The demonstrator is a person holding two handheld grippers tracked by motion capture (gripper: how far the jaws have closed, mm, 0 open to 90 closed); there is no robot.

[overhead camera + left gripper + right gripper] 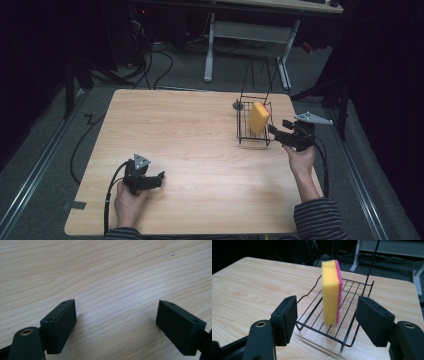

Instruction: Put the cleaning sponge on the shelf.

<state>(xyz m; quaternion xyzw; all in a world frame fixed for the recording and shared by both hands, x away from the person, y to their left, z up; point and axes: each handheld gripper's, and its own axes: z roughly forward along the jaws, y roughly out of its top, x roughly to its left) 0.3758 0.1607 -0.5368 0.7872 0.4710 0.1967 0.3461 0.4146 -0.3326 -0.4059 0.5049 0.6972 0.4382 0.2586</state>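
Sponge (pixel 331 292): I see it standing on edge in the wire rack (pixel 352 337), far right of the table (pixel 190 130).
Right gripper (pixel 327 312): jaws spread, just short of the rack, apparently touching nothing.
Left gripper (pixel 116 315): released, near left.

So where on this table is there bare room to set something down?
The wood is bare from the left claw across to the wire rack. It is crowded at the far right corner, with the sponge upright in the rack and the right claw beside it.

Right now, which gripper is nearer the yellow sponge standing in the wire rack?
Right. The right gripper sits open just beside the wire rack, jaws facing the sponge without touching it. The left gripper rests open over bare table, far across at the near-left corner.
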